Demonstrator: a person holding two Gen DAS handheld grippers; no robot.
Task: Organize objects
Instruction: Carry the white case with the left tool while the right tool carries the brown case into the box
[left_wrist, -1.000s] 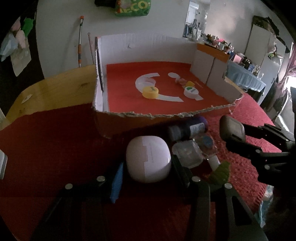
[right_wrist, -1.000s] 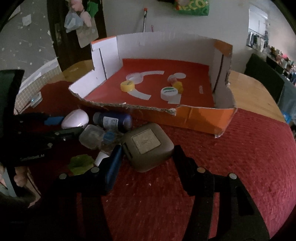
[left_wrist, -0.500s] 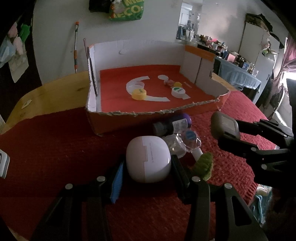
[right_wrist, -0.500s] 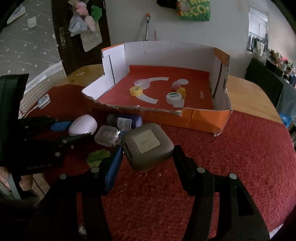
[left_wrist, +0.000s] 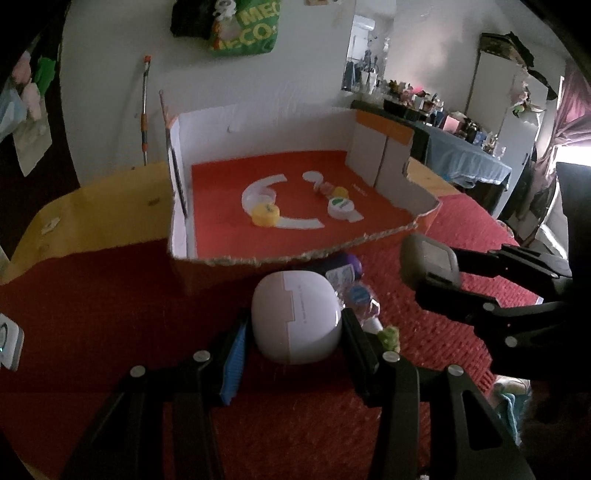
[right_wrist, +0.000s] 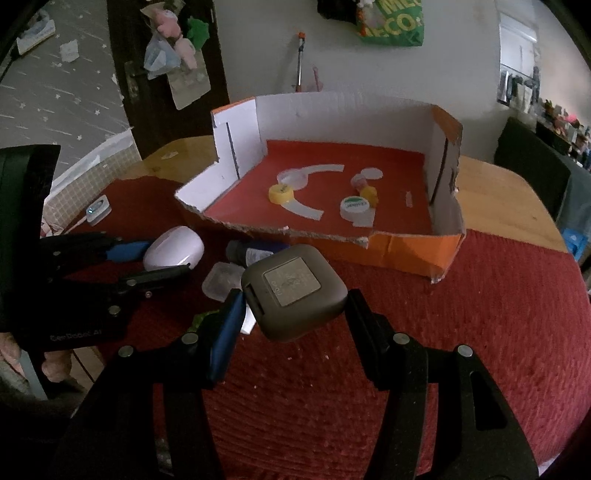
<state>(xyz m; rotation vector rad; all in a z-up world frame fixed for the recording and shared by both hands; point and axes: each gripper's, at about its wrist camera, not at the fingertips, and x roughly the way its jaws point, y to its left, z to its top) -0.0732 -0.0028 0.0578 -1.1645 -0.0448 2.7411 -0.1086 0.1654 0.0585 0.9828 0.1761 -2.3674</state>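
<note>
The right gripper (right_wrist: 293, 306) clamps a grey case (right_wrist: 295, 291) before the cardboard box (right_wrist: 402, 251).

Low torn front wall, open tray floor behind

The cardboard tray (right_wrist: 406, 251) opens over its torn front edge; two caps (right_wrist: 281, 193) sit mid-floor; the bottle (right_wrist: 251, 254) lies just before the tray.

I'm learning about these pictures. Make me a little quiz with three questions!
1. True or false: the left tongs grip the pale pink case.
2. What do the right tongs hold? A) yellow cap B) grey-brown square case C) purple bottle
3. Fill in: the yellow cap and white cap lie inside the cardboard ____.

Key: 1 true. 2 B, the grey-brown square case. 3 box.
</note>
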